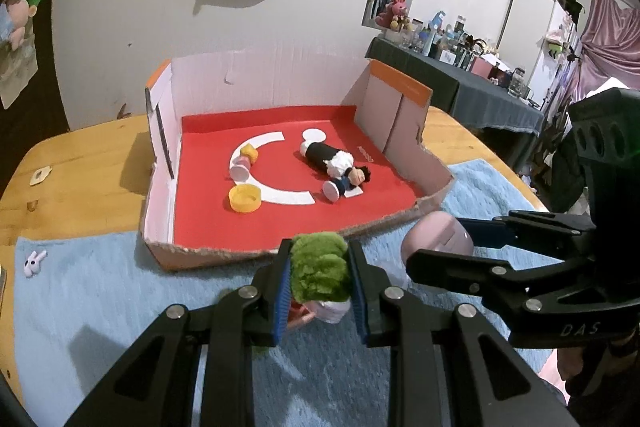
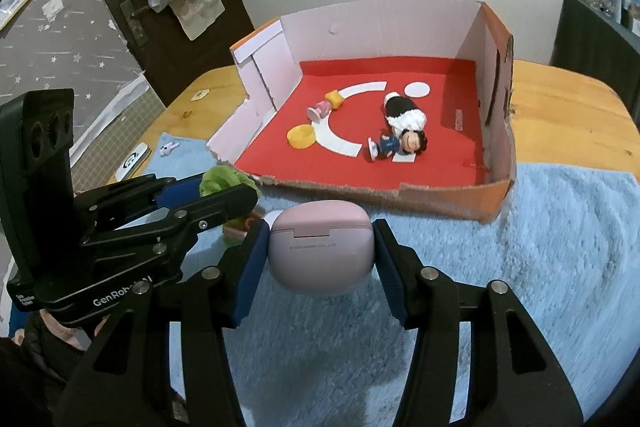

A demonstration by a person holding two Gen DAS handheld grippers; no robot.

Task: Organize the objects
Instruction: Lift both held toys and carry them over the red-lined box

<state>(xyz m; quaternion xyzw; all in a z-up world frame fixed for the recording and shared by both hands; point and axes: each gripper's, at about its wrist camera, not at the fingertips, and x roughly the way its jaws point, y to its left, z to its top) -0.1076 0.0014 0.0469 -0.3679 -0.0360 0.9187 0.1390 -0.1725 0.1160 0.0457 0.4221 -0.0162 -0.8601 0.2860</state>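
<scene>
From my left wrist camera, my left gripper [image 1: 319,281] is clamped on a small figure with fuzzy green hair [image 1: 319,273], its blue pads pressing both sides, above the blue towel [image 1: 120,307] — just short of the torn cardboard box [image 1: 160,183] with its red floor. My right gripper [image 1: 434,245] shows at the right edge. From my right wrist camera, that gripper holds a pink earbud case [image 2: 321,253] squeezed between its pads, over the towel in front of the box, where a dark-haired doll [image 2: 400,141] and a yellow cap [image 2: 301,137] lie.
</scene>
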